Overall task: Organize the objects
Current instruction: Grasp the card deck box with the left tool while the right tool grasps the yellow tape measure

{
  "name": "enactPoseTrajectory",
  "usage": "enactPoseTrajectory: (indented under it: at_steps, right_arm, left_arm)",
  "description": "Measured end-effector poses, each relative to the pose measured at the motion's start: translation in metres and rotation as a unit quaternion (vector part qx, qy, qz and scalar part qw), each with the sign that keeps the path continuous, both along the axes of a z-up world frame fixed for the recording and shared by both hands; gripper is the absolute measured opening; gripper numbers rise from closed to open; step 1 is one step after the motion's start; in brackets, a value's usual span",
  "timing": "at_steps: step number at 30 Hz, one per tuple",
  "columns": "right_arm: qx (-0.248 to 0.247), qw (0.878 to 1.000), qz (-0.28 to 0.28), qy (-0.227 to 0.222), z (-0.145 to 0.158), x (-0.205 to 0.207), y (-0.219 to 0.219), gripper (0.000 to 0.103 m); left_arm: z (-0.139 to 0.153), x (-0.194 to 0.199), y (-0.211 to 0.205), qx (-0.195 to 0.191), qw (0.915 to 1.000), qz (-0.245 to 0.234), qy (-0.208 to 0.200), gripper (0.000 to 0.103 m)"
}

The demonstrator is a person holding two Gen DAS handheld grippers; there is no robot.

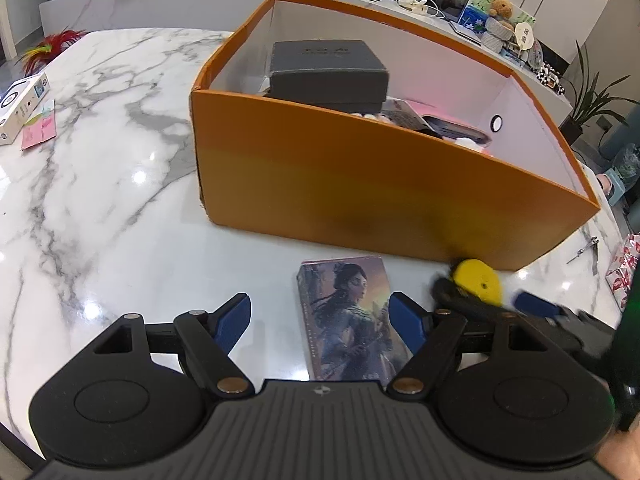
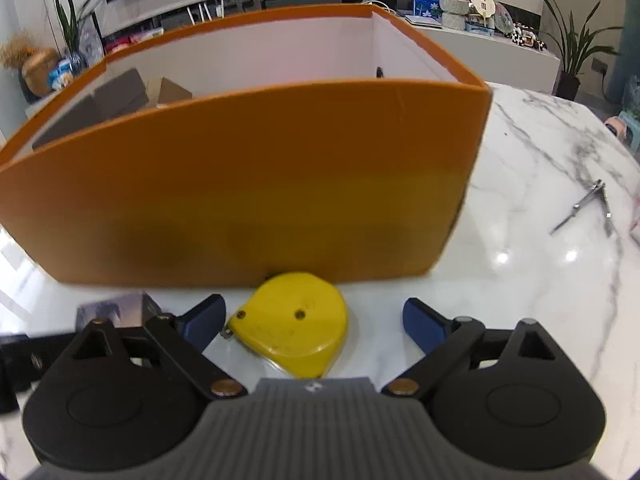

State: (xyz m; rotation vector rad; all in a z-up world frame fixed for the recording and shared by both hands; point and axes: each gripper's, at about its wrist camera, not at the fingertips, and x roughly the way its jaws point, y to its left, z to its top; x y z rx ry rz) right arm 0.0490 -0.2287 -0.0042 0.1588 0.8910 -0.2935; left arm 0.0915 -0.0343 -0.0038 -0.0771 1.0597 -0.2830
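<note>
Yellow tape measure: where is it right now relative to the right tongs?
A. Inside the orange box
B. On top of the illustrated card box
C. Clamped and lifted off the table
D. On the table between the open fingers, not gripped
D: the yellow tape measure lies on the marble table in front of the orange box, between the right tongs' spread blue fingers, with gaps on both sides.

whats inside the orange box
In the orange box: a dark grey case stacked on top, a printed packet, a dark flat item and small white bits. The front wall hides the floor and whatever lies lower.
</note>
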Motion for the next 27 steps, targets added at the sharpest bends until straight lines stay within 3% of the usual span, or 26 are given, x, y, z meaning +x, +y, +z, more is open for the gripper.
enactPoseTrajectory:
  at_steps: [3, 9, 14, 19, 23, 27]
  right_arm:
    - [-0.029, 0.999, 0.005, 0.016, 0.0, -0.017, -0.01, 0.096]
    - [-0.003, 0.999, 0.032, -0.007, 0.006, -0.042, -0.036, 0.096]
    - [0.014, 0.998, 0.051, -0.024, 0.013, -0.04, -0.035, 0.096]
    - [-0.032, 0.996, 0.078, -0.025, 0.014, -0.037, -0.026, 0.096]
    - [-0.022, 0.996, 0.084, -0.027, 0.014, -0.032, -0.026, 0.096]
    - [-0.025, 0.995, 0.091, -0.032, 0.016, -0.029, -0.025, 0.096]
  left_arm:
    - [-0.002, 0.001, -0.001, 0.003, 1.0, 0.002, 0.004, 0.09]
    - [-0.011, -0.01, -0.016, 0.026, 0.9996, -0.005, 0.008, 0.09]
    - [-0.016, -0.028, -0.032, 0.056, 0.9972, -0.008, -0.049, 0.092]
    - [-0.013, -0.035, -0.028, 0.026, 0.9984, 0.023, -0.043, 0.091]
    - [-0.017, -0.04, -0.028, 0.042, 0.997, 0.027, -0.059, 0.094]
    - [-0.026, -0.036, -0.022, 0.009, 0.9978, 0.043, -0.05, 0.096]
